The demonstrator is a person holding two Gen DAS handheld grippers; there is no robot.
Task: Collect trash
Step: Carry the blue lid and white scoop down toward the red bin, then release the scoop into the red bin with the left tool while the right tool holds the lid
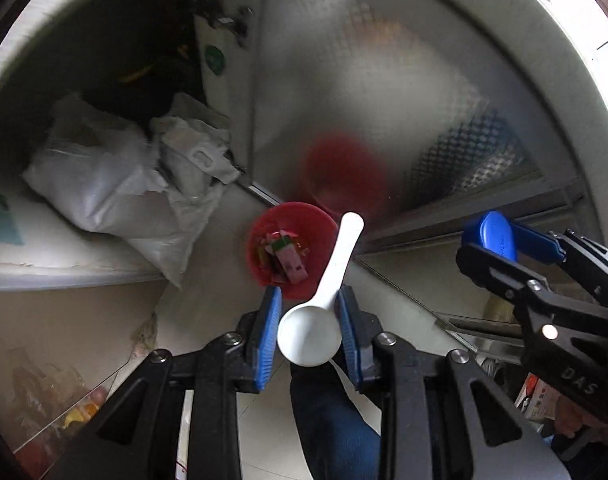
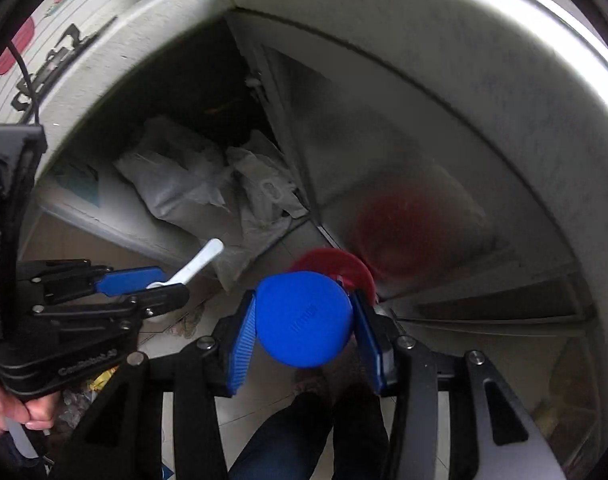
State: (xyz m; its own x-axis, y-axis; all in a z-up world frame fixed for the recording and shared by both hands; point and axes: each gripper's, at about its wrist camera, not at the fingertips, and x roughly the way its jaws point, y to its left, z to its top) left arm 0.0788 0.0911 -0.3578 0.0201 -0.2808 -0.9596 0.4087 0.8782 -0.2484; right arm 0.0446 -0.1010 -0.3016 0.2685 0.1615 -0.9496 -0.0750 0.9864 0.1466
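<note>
My left gripper [image 1: 310, 304] is shut on a white plastic scoop [image 1: 318, 320], bowl toward the camera, handle pointing up and away. It hangs above a red bin [image 1: 263, 240] on the floor that holds wrappers and a pink carton [image 1: 289, 260]. My right gripper [image 2: 304, 320] is shut on a round blue lid [image 2: 304, 318], above the red bin [image 2: 344, 266]. The right gripper with the lid [image 1: 498, 236] shows at the right of the left wrist view. The left gripper with the scoop [image 2: 195, 264] shows at the left of the right wrist view.
White plastic sacks [image 1: 115, 184] lie on a low shelf to the left of the bin. A frosted glass door [image 1: 364, 100] stands behind the bin and shows its red reflection. My dark trouser leg [image 1: 332, 420] is below the grippers. Clutter lies under glass at lower left [image 1: 63, 400].
</note>
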